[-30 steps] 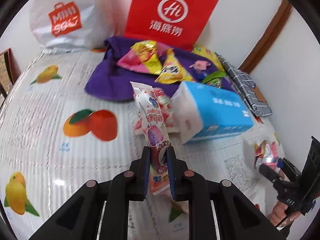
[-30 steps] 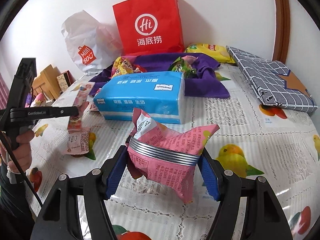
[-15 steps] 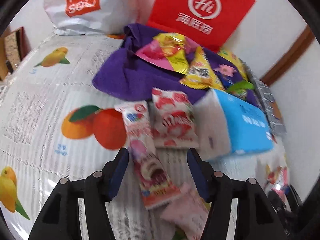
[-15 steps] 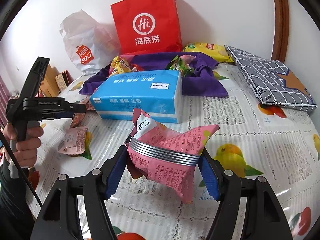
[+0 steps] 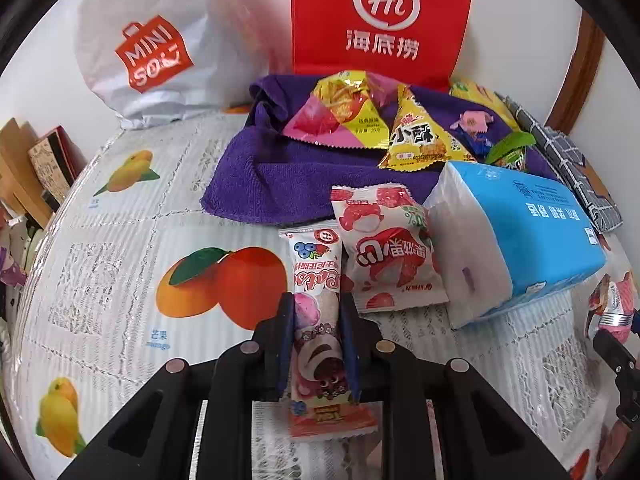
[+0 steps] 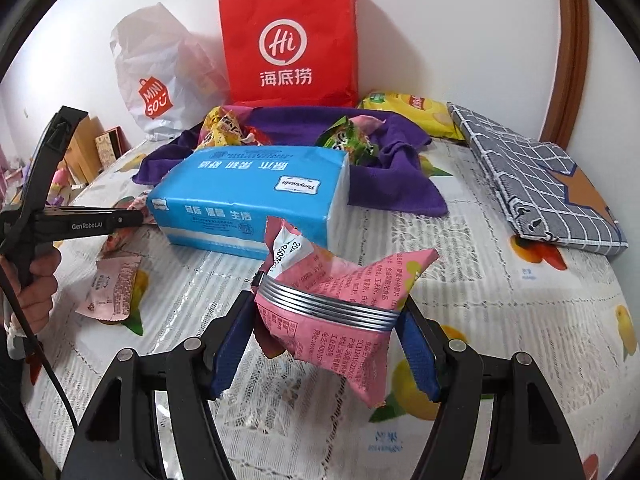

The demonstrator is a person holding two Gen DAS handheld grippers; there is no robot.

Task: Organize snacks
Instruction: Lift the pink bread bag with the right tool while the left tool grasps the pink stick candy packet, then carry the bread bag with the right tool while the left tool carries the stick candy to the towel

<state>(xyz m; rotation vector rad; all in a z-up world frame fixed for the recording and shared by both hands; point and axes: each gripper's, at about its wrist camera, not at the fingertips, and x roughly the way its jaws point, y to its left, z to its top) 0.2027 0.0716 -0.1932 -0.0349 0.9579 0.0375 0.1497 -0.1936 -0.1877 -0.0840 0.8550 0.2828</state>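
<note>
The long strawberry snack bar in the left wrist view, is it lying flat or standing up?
Lying flat. The snack bar rests lengthwise on the tablecloth beside the strawberry packet, with the left tool shut on its near half.

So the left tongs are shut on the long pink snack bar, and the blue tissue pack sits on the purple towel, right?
Not quite. The left tongs are shut on the long pink snack bar, but the blue tissue pack lies on the tablecloth, in front of the purple towel, as the right wrist view shows.
</note>
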